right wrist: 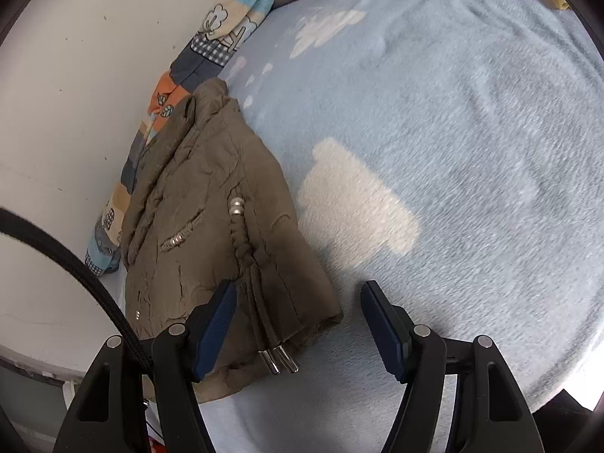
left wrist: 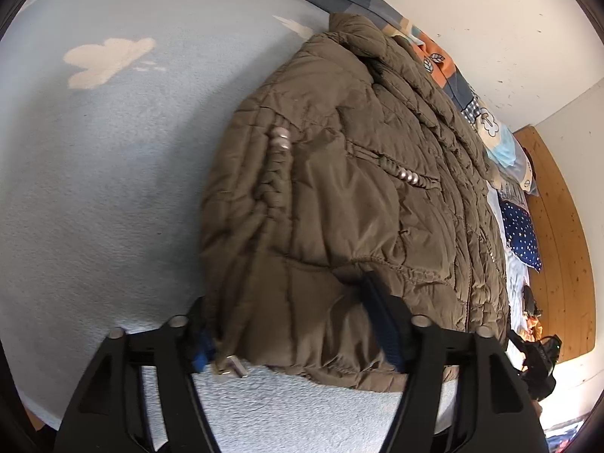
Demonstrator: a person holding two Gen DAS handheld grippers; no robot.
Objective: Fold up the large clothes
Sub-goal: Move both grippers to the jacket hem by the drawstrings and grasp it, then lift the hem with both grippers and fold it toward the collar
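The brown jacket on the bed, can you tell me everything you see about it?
The jacket is olive-brown and puffy, with quilted, crinkly shiny fabric. It lies folded on the fluffy blue blanket, its collar toward the wall. Braided cords with silver beads run down it and end in metal tips at the near edge. The open left tool has its fingers around the jacket's near edge. The open right tool sits at the jacket's corner, one finger over the fabric.

**Bed carrying a folded jacket**

A light blue fleece blanket (right wrist: 472, 151) with pale cloud shapes is covering the bed. A brown quilted jacket (left wrist: 339, 207) is lying folded on it, near the wall. A patchwork quilt (right wrist: 211, 45) is bunching along the wall edge, just beside the jacket.
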